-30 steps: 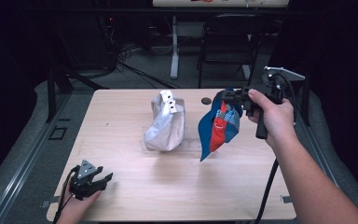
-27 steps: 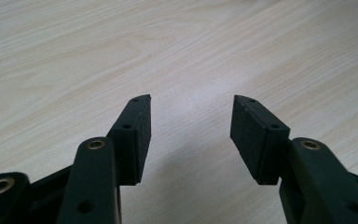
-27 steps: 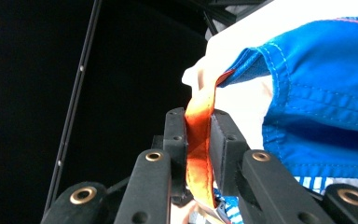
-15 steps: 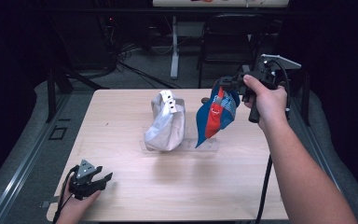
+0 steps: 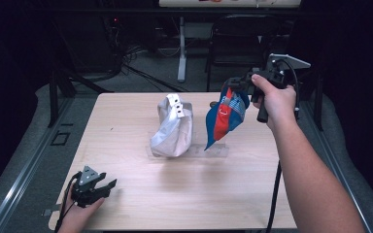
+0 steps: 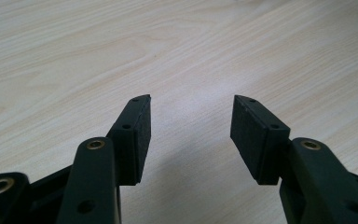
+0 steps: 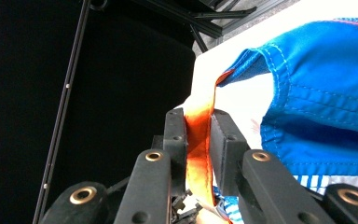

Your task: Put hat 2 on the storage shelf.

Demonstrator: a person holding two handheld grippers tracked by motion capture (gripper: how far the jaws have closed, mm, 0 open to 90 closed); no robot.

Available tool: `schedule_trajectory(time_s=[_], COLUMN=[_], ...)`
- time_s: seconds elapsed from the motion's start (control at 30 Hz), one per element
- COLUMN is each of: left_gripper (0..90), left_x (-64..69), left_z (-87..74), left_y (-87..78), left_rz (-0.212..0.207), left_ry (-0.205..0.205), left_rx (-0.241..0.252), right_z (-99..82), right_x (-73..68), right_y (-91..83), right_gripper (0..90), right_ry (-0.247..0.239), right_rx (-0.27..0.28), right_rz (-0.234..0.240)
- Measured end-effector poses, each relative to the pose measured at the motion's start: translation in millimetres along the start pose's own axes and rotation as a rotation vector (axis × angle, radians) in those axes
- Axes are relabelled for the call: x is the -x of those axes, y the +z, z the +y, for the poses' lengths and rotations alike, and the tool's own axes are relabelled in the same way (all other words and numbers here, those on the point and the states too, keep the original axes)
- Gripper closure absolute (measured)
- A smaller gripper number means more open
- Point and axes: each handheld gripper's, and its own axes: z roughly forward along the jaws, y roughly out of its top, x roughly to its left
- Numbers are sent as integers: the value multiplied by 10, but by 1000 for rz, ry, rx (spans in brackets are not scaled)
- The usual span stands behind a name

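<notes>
At the near left corner of the counter (image 5: 141, 194), the left tongs (image 5: 108, 185) rest low on the wood in the person's left hand (image 5: 75, 218), pointing toward the middle of the surface. Their jaws stand wide apart, and the left gripper view shows bare pale wood grain between the two black pads (image 6: 137, 135) with nothing in their grip.

Toward the middle of the counter, a grey-white cloth bag (image 5: 172, 128) stands slumped, with a small white tag of dark dots at its top. It sits on a clear flat sheet (image 5: 213, 151) that lies on the wood and reaches under the next item to its right.

Just right of the grey-white bag, but apart from it, a blue and red cloth pouch (image 5: 225, 116) hangs in the air, its lower point just over the clear sheet. The right tongs (image 5: 231, 85) hold it from above, well up off the counter near the far right edge, gripped in the person's right hand (image 5: 274, 99). In the right gripper view the jaws are pressed nearly together on an orange strap (image 7: 198, 140) that runs up to the pouch's blue stitched hem (image 7: 317, 93).
</notes>
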Motion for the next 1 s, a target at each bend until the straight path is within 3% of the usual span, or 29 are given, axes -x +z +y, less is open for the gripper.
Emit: schedule_trajectory(time_s=[0.47,0.7,1.0], left_gripper=[487,487,488], left_x=[2,-3,6], left_z=[2,6,4], left_y=[-1,-3,8], left_rz=[-1,-5,-1], left_ry=[0,4,6], left_rx=[2,-6,-2], right_z=[-56,-140,-207], right_x=[139,265,402], right_y=[182,308,304], right_gripper=[781,777,775], right_ry=[6,-7,-2], right_rx=[-18,-66,-82], right_rz=[-26,-75,-84])
